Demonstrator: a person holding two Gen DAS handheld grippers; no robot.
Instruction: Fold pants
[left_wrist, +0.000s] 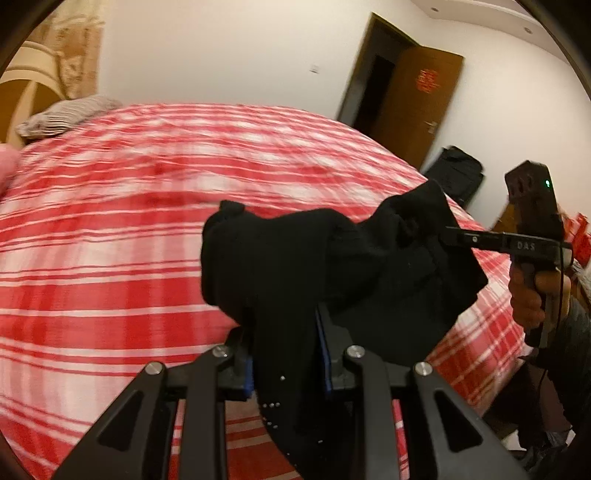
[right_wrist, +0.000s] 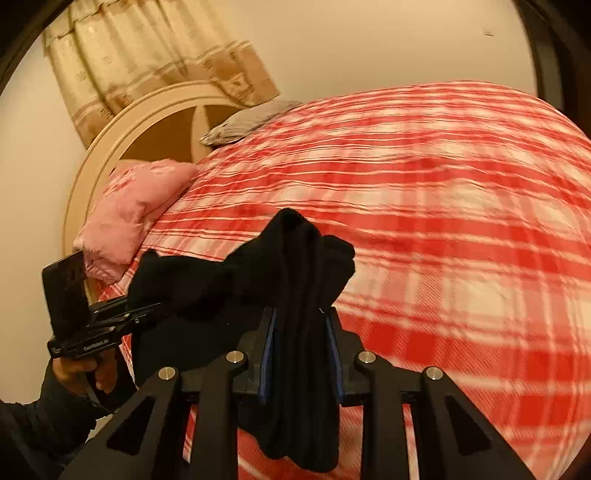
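The black pants (left_wrist: 332, 266) hang in the air between my two grippers, above a bed with a red and white plaid cover (left_wrist: 110, 229). My left gripper (left_wrist: 284, 332) is shut on a bunched edge of the pants. My right gripper (right_wrist: 300, 325) is shut on another bunched edge of the pants (right_wrist: 295, 266). The right gripper also shows in the left wrist view (left_wrist: 448, 232), gripping the cloth at the right. The left gripper shows in the right wrist view (right_wrist: 147, 308), at the left. The rest of the pants droops below and is mostly hidden.
A grey striped pillow (left_wrist: 66, 114) and a pink pillow (right_wrist: 129, 210) lie at the bed's head by a cream headboard (right_wrist: 110, 144). A brown door (left_wrist: 417, 99) stands open, with a black bag (left_wrist: 454, 173) beside it. Curtains (right_wrist: 147, 62) hang behind the headboard.
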